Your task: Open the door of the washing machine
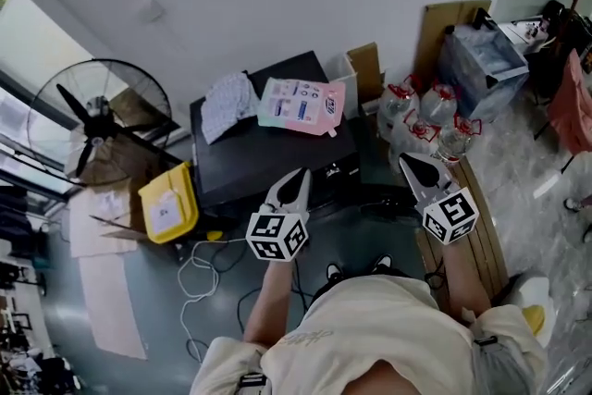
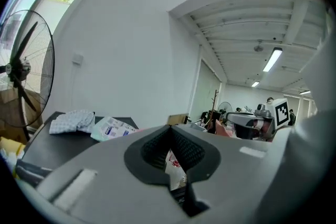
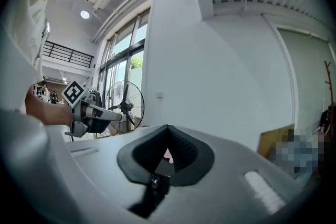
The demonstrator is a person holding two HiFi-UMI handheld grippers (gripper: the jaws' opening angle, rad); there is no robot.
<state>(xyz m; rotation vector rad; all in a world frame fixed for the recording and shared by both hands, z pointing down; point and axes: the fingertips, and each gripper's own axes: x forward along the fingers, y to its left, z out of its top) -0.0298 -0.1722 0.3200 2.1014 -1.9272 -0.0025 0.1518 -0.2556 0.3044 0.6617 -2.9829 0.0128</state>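
Holding left gripper (image 1: pixel 302 175) and right gripper (image 1: pixel 408 161) near the body, jaws together, empty. Washing machine (image 1: pixel 277 154) beyond looks unopened; the whole opening remains.

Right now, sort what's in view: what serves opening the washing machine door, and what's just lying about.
For the job: black box-shaped washing machine; left gripper, shut; right gripper, shut.

Lying about: patterned grey cloth and pink-and-white pouch on its top; yellow plastic bin; black standing fan; clear water bottles.

Jaws closed, empty: left tool (image 1: pixel 298 180), right tool (image 1: pixel 412 164).
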